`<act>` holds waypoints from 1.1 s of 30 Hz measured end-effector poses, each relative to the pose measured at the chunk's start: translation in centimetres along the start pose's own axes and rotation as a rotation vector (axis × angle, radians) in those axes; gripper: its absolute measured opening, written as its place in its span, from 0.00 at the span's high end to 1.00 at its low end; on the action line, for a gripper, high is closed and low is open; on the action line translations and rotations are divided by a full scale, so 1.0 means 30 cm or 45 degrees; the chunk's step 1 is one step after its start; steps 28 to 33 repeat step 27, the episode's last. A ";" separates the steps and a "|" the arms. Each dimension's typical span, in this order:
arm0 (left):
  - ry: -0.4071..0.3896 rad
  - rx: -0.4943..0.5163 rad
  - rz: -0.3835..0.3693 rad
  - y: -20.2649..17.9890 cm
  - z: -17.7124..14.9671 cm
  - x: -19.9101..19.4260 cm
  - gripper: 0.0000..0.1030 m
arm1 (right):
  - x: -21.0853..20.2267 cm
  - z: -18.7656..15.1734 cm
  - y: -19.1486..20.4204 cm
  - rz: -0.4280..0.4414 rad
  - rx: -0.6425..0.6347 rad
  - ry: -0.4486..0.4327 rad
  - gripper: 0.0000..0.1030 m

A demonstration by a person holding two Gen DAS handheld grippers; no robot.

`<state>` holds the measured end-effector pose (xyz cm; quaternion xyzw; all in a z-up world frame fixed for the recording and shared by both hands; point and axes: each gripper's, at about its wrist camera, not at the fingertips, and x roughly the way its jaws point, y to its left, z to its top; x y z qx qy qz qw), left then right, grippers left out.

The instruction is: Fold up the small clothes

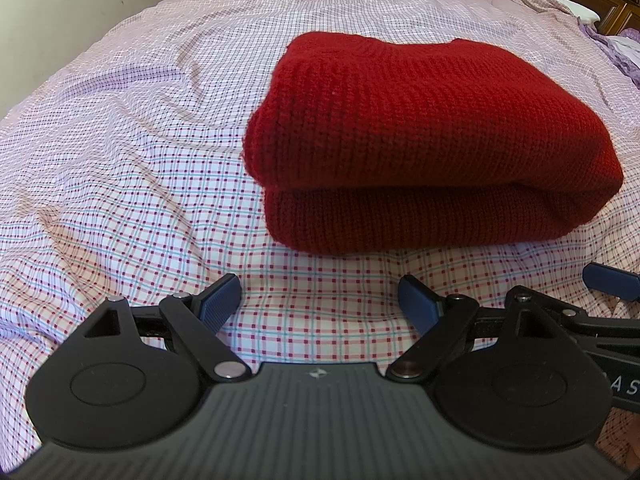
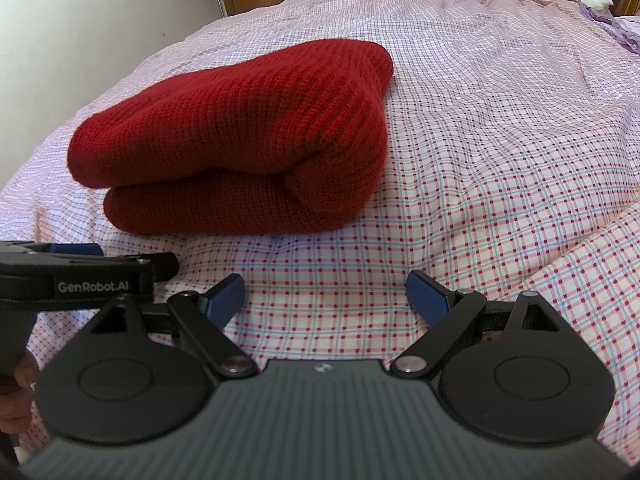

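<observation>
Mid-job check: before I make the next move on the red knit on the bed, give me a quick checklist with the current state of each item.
1. Left gripper open, nothing between its jaws: ok.
2. Right gripper open, nothing between its jaws: ok.
3. Red knit garment folded in stacked layers, lying on the checked bedsheet: ok.
4. Both grippers clear of the garment, bare sheet between them: ok.
5. Fold neat on its far side: cannot tell, hidden from both views.
6. Another garment waiting to fold: cannot tell; only purple fabric at the far edge of the bed.
</observation>
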<state>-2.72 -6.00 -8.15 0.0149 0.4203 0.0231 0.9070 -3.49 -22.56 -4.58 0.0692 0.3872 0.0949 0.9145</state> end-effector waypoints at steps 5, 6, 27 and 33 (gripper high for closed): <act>0.004 -0.004 0.002 0.004 -0.001 -0.004 0.13 | -0.001 0.001 0.001 -0.001 0.002 0.001 0.12; 0.004 -0.003 0.002 0.004 -0.001 -0.005 0.13 | -0.001 0.001 0.001 0.000 0.002 0.001 0.12; 0.004 0.007 0.000 0.016 -0.004 -0.001 0.13 | 0.002 0.003 -0.001 -0.001 0.006 0.001 0.12; 0.004 0.007 0.000 0.016 -0.004 -0.001 0.13 | 0.002 0.003 -0.001 -0.001 0.006 0.001 0.12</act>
